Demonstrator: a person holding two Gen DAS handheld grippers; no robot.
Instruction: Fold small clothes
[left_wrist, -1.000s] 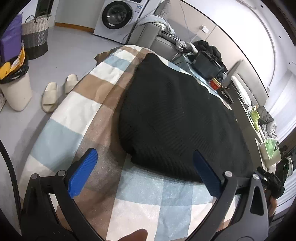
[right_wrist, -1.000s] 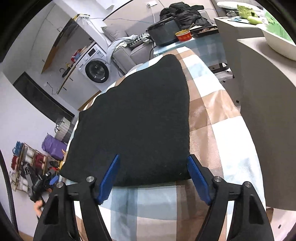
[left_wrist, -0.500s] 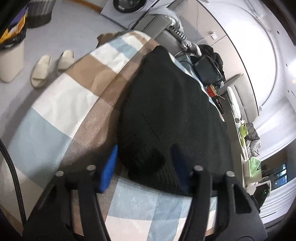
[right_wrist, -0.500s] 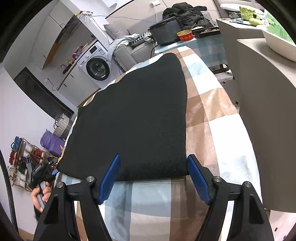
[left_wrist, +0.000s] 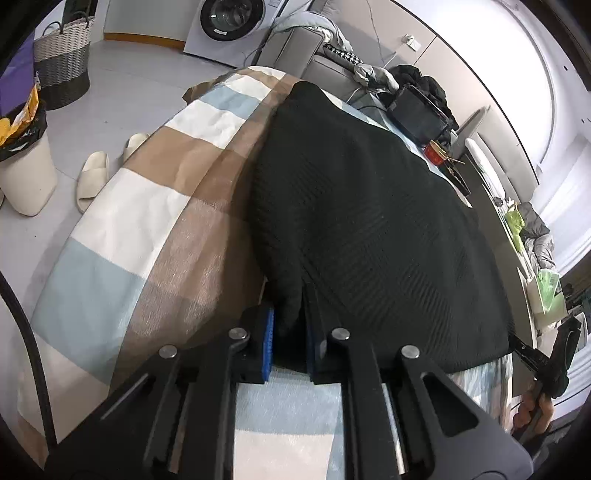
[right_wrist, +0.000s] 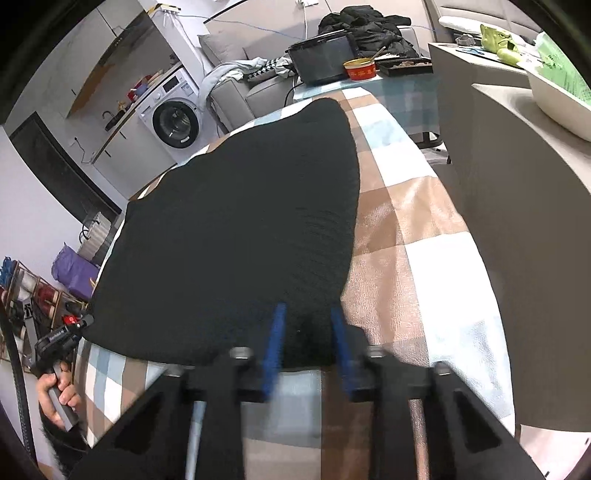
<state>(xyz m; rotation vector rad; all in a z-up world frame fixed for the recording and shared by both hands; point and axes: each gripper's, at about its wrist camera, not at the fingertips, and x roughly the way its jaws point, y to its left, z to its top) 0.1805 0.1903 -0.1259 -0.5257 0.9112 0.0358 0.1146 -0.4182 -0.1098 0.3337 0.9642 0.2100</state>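
A black knit garment lies flat on a table under a checked blue, tan and white cloth. My left gripper is closing on the garment's near left corner, and a bunch of fabric is pinched between its blue pads. In the right wrist view the same black garment fills the middle of the checked cloth. My right gripper, blurred, is closing with the near right hem between its blue pads. A person's hand holds the other gripper at the far left.
Pale slippers, a white bin and a woven basket stand on the floor to the left. A black box and red bowl sit beyond the table's far end. A white counter runs along the right.
Both grippers went from wide open to nearly shut. The left one moved forward and down onto the near left corner, which now bunches between its pads. The right one closed over the near right hem.
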